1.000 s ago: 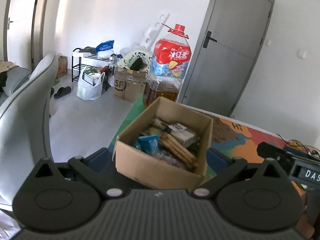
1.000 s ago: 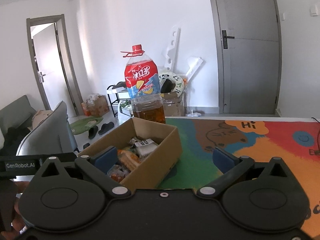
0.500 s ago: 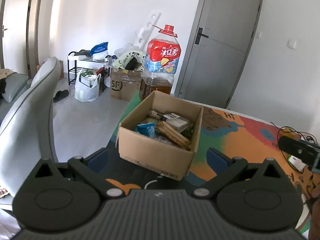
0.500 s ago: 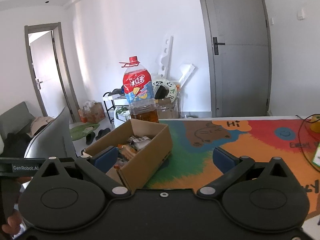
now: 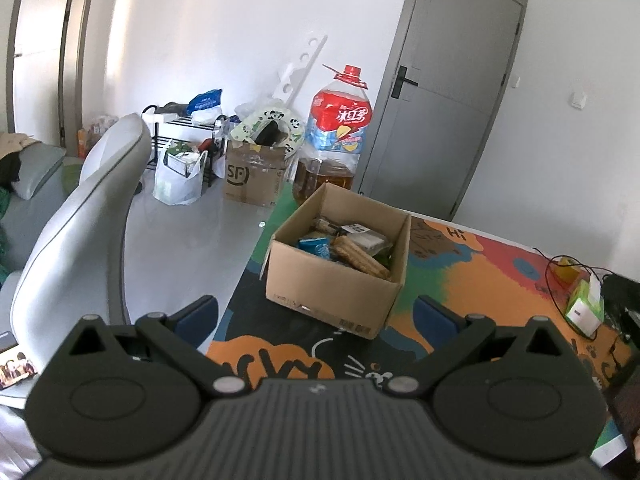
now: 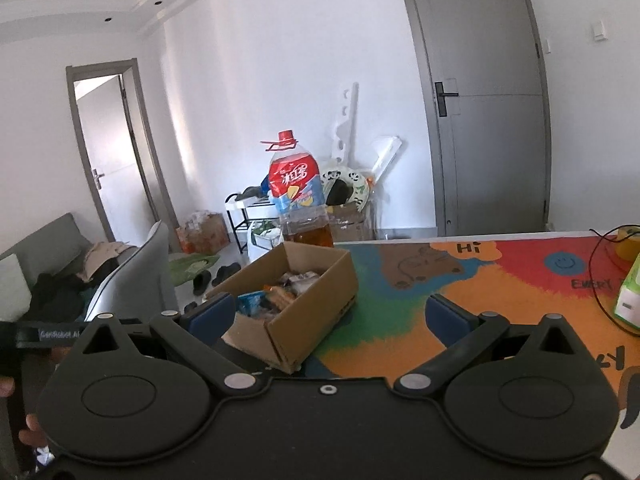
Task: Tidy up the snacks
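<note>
snacks (image 5: 348, 250) sit packed in the open brown cardboard box (image 5: 334, 294) on the colourful mat (image 6: 500, 300), so both grippers, left gripper (image 5: 316, 318) and right gripper (image 6: 330, 314), hang back wide apart and empty-handed.

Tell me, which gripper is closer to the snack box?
Probably the right gripper, though it's close. Its left jaw overlaps the near corner of the snack box. The left gripper is open too, hanging back with mat showing before the box.

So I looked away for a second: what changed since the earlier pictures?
Both grippers, left and right, drew back from the cardboard box, now smaller in both views. Nothing was taken or released. Both stay open and empty; box, snacks and big bottle stayed put.
</note>
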